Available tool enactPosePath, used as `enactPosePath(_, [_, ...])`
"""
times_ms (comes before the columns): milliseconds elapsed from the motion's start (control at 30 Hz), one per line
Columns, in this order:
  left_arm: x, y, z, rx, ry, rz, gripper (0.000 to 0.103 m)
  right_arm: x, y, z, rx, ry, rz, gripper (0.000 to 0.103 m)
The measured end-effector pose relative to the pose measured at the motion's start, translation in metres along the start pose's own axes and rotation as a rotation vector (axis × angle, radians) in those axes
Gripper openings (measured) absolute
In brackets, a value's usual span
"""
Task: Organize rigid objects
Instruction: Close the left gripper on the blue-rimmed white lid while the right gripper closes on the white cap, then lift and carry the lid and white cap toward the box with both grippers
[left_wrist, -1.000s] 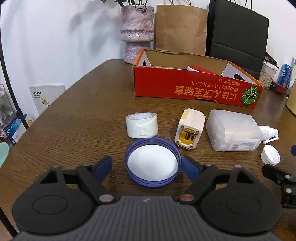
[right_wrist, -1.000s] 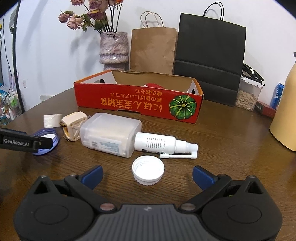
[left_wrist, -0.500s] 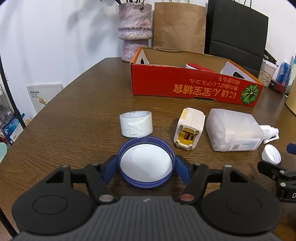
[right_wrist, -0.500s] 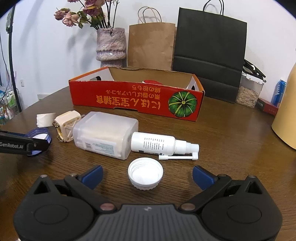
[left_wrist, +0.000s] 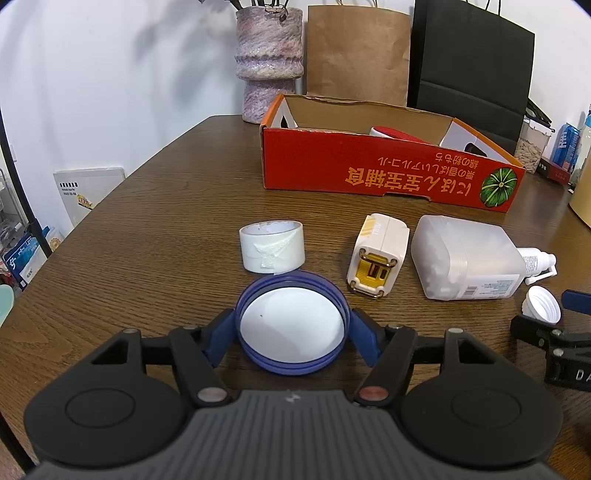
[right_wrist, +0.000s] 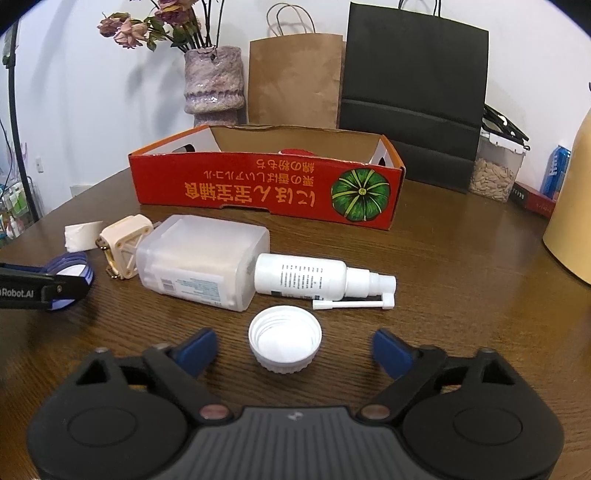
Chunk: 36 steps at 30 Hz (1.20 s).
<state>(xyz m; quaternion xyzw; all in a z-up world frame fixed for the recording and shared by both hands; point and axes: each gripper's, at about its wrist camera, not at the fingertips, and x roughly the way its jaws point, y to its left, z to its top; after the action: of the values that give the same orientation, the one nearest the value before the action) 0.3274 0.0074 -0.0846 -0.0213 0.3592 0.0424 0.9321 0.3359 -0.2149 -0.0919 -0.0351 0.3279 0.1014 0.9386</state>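
My left gripper (left_wrist: 291, 332) is clenched on the blue lid (left_wrist: 291, 325), which lies open side up on the wooden table (left_wrist: 155, 229); both blue pads press its rim from either side. At 12 o'clock from that lid, just beyond it, stands a roll of white tape (left_wrist: 272, 246). At about 2 o'clock lies a cream plug adapter (left_wrist: 378, 254), and to the right of it a frosted plastic container (left_wrist: 465, 257) lies on its side.

My right gripper (right_wrist: 293, 347) is closing, and its pads do not touch anything. The white cap (right_wrist: 284, 339) sits open side up between them, with a clear gap on each side. At 12 o'clock from the cap a white spray bottle (right_wrist: 314, 278) lies on its side, its base against the frosted container. Farther back in the same direction stands the red cardboard box (right_wrist: 266, 188), with something red inside that I cannot identify. Behind the box are a vase (right_wrist: 214, 85), a brown paper bag (right_wrist: 295, 77) and a black bag (right_wrist: 413, 88).
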Motion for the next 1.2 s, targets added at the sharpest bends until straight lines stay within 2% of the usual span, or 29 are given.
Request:
enactPosePath(100, [0.000,0.000,0.000,0.000,0.000,0.000,0.068,-0.001,-0.002,0.000,0.013,-0.006,0.025,0.070])
enactPosePath(267, [0.000,0.000,0.000,0.000,0.000,0.000,0.068,-0.004,0.001,-0.001,0.008,-0.023,0.035,0.039])
enactPosePath(1200, [-0.019,-0.008,0.003,0.017,-0.061,-0.003,0.068,-0.031,0.019,0.004,-0.032,-0.148,0.081,0.039])
